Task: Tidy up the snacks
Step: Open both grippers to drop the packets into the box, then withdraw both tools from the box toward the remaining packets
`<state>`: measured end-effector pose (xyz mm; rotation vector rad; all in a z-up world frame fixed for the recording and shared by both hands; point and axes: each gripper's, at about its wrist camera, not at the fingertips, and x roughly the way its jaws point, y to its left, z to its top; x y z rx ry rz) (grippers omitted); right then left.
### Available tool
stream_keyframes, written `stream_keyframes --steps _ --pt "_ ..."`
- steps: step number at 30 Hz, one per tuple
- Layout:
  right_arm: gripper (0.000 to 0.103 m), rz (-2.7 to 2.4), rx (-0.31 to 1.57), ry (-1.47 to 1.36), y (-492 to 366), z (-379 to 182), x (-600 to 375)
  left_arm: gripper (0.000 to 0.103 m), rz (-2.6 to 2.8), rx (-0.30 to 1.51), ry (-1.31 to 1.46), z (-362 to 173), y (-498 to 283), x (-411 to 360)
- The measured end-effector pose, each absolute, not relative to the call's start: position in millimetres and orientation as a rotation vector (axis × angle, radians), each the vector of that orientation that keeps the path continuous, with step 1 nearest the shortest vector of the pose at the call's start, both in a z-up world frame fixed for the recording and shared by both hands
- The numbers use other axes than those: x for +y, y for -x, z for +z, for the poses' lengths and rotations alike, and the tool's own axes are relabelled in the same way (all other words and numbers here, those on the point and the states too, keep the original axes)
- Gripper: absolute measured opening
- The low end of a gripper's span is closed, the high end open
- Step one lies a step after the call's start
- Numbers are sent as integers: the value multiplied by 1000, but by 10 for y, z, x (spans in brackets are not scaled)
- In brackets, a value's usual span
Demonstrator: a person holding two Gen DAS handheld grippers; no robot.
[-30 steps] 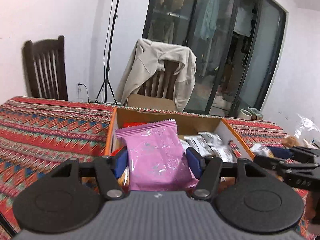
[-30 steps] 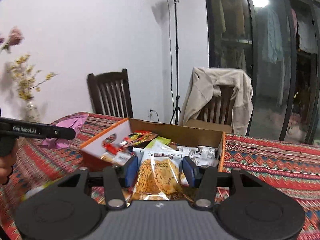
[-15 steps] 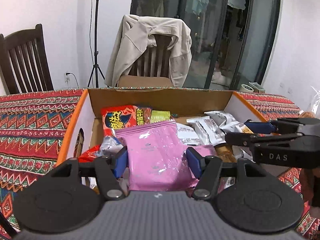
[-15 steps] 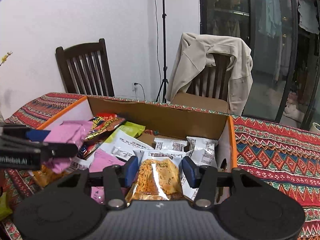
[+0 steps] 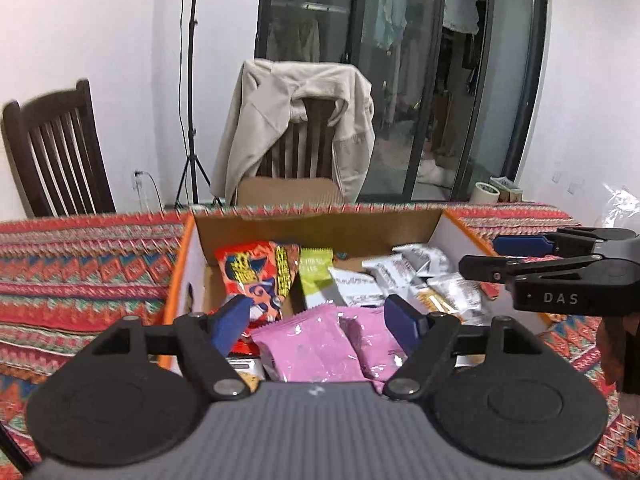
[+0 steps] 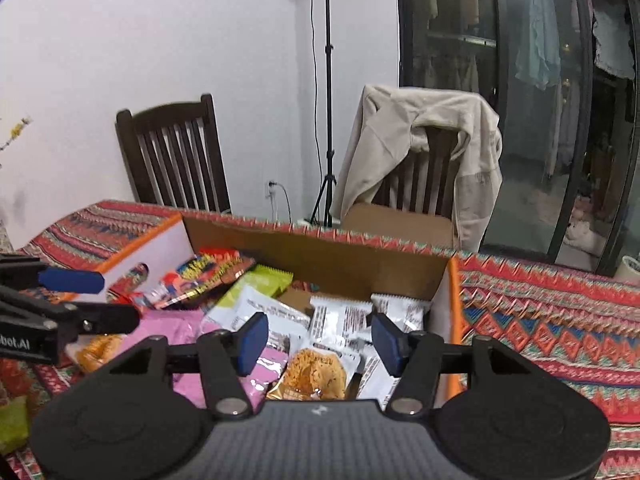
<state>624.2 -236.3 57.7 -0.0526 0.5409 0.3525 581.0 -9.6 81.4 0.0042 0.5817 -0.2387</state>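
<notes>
Both grippers' jaws are opening over the cardboard box (image 5: 320, 226), so the pink packet (image 5: 320, 344) and noodle packet (image 6: 316, 374) could snag on a pad and lift out.

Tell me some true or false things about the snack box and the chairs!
1. The orange-edged cardboard box holds snack packets. True.
2. A beige jacket hangs on a dark wooden chair. True.
3. The pink snack packet lies on the floor. False: it lies in the box, below the left gripper, whose jaws are opening.
4. The striped woven tablecloth is plain white. False: it is red-patterned.
</notes>
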Motion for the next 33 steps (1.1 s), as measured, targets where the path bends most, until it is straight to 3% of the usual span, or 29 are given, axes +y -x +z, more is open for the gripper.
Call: stream_keyframes --steps 5,10,16,26,33 --pt "60 345 491 84 -5796 915 -2476 81 -237 532 -30 1150 -5296 -48" --pt "69 343 442 120 -5139 1227 -2610 84 -239 466 -49 1428 -4549 31" --pt "79 338 378 159 -4159 1427 -2714 95 -198 378 -52 1577 -3634 148" --pt "90 344 330 119 -2572 1203 -2844 100 -67 338 7 1071 -2099 242" --pt "92 265 374 42 -1673 707 -3058 100 -11 472 87 402 -1424 318"
